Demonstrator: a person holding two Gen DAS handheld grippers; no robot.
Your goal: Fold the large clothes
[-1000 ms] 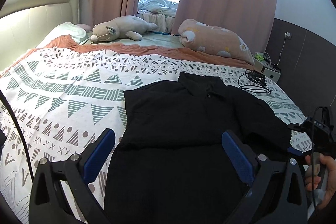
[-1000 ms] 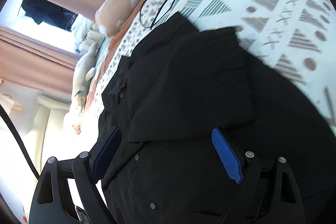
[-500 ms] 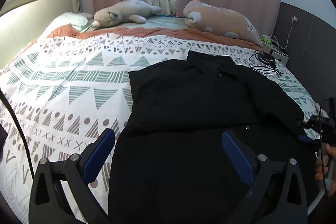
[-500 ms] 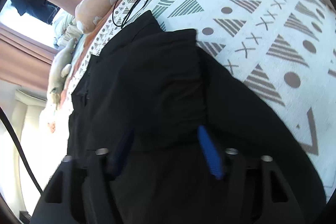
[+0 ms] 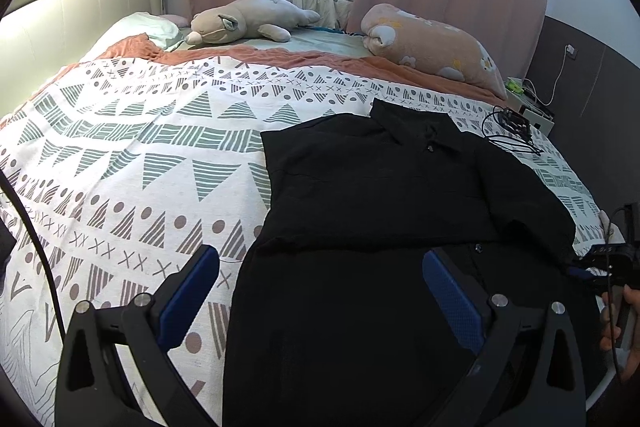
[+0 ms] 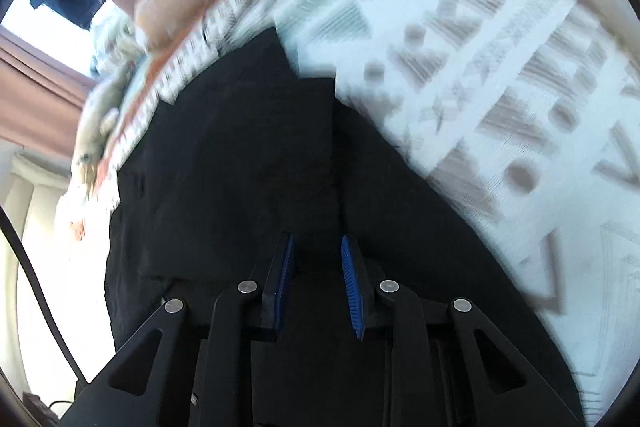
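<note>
A black collared shirt (image 5: 384, 195) lies flat on the patterned bedspread (image 5: 132, 147), collar toward the pillows, both sleeves folded in over the chest. My left gripper (image 5: 320, 291) is open and empty, held above the shirt's lower left part. My right gripper (image 6: 318, 267) has its jaws nearly closed over the shirt (image 6: 240, 167) at the folded right sleeve; the view is blurred and I cannot see cloth between the pads. The right gripper also shows at the right edge of the left wrist view (image 5: 612, 263), held in a hand.
A plush animal (image 5: 244, 23) and a pink pillow (image 5: 432, 47) lie at the head of the bed. Black cables (image 5: 508, 131) lie on the bedspread right of the collar. A dark wall (image 5: 592, 115) runs along the right side.
My right gripper's jaws have closed from wide open to a narrow gap and moved onto the right sleeve. My left gripper has lifted back a little and stays open.
</note>
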